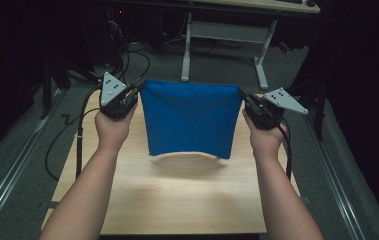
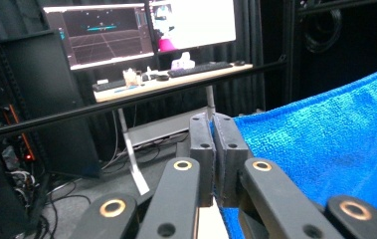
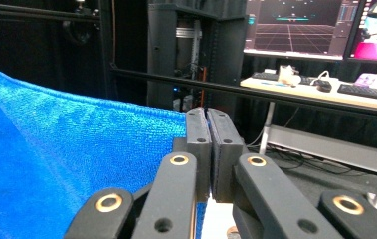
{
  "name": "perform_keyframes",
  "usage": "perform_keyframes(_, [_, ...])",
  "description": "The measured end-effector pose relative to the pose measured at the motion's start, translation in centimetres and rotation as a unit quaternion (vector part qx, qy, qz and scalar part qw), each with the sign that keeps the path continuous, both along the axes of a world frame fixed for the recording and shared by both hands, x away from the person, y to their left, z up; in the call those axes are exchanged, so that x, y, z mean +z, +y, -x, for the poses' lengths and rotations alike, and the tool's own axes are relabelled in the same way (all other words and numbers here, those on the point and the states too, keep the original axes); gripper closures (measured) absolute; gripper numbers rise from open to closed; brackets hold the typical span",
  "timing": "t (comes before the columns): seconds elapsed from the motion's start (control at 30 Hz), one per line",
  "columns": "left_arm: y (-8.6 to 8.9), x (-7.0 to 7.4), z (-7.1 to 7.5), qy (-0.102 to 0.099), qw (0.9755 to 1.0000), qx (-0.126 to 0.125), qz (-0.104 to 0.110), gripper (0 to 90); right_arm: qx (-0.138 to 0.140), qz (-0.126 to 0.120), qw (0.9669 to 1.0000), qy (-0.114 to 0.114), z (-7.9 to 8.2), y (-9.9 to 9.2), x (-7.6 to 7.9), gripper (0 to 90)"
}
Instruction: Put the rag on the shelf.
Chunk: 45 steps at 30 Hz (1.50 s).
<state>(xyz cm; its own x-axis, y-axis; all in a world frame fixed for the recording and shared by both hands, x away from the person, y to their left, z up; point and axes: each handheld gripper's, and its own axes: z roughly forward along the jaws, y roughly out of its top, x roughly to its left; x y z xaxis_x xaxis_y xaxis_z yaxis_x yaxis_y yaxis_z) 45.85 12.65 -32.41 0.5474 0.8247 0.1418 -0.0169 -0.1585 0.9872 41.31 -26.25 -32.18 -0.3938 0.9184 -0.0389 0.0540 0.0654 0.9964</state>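
Above the far half of the wooden counter [image 1: 177,200], a blue cloth [image 1: 191,119] is held stretched out flat and hanging, its upper edge pulled taut between two claws and its lower edge lifted clear of the wood, so that a soft shadow is cast beneath it. The cloth's upper left corner is pinched in the left claw [image 1: 138,89], whose jaws are seen pressed together on the blue terry weave [image 2: 325,149] in the left gripper view. The upper right corner is gripped in the same way by the right claw [image 1: 244,100], and in the right gripper view its jaws are clenched on the cloth's edge [image 3: 76,159], with the fabric sloping away towards the other corner. Each claw is carried in a hand, the left hand [image 1: 112,131] and the right hand [image 1: 266,137], with bare forearms reaching in from the near edge. Beyond the counter, a desk with monitors [image 2: 141,30] and a keyboard [image 2: 201,68] can be made out in the dark room
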Motion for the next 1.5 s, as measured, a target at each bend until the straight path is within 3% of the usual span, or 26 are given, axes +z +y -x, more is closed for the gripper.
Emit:
perform_keyframes(0.13, [-0.2, 0.3, -1.2, 0.002, 1.0, 0.008, 0.002, 88.3, -0.012, 0.013, 0.9998, 0.001, -1.3, 0.2, -0.2, 89.4])
perform_keyframes(0.4, [-1.1, -0.4, -4.4, 0.028, 0.9989, 0.033, -0.02, 88.2, -0.029, 0.032, 0.9989, 0.019, -4.1, 0.4, -0.6, 89.4])
perform_keyframes(0.6, [-1.2, -2.5, -6.3, 0.071, 0.9963, 0.037, -0.032, 88.2, -0.035, 0.043, 0.9974, 0.047, -6.4, 0.6, -2.1, 89.4])
perform_keyframes(0.7, [-1.3, -4.6, -7.0, 0.105, 0.9931, 0.035, -0.04, 88.2, -0.034, 0.047, 0.9959, 0.07, -7.3, 0.5, -3.5, 89.4])
perform_keyframes(0.73, [-1.3, -4.6, -7.0, 0.105, 0.9931, 0.035, -0.04, 88.2, -0.034, 0.047, 0.9959, 0.07, -7.3, 0.5, -3.5, 89.4])
perform_keyframes(0.9, [-1.5, -8.1, -7.1, 0.145, 0.9874, 0.025, -0.06, 88.2, -0.028, 0.049, 0.9922, 0.111, -7.9, 0.1, -6.3, 89.3])
perform_keyframes(0.97, [-1.4, -8.7, -7.0, 0.151, 0.9865, 0.021, -0.06, 88.3, -0.028, 0.05, 0.9915, 0.116, -7.9, 0.1, -6.7, 89.3])
perform_keyframes(1.07, [-1.4, -10.3, -6.6, 0.166, 0.9838, 0.013, -0.066, 88.2, -0.024, 0.051, 0.9886, 0.139, -7.9, 0.0, -8.5, 89.3])
perform_keyframes(1.27, [-1.2, -12.2, -6.1, 0.183, 0.9812, 0.004, -0.062, 88.2, -0.017, 0.051, 0.9861, 0.157, -7.8, 0.3, -10.3, 89.2])
perform_keyframes(1.33, [-1.3, -12.8, -6.0, 0.193, 0.9789, -0.002, -0.065, 88.2, -0.015, 0.052, 0.9849, 0.164, -7.7, 0.5, -11.0, 89.2])
perform_keyframes(1.37, [-1.4, -13.2, -5.7, 0.19, 0.9794, -0.004, -0.069, 88.2, -0.012, 0.052, 0.9845, 0.167, -7.7, 0.6, -11.2, 89.2])
perform_keyframes(1.5, [-1.4, -14.3, -5.4, 0.2, 0.9775, -0.011, -0.066, 88.2, -0.007, 0.056, 0.9832, 0.174, -7.6, 1.1, -12.0, 89.2])
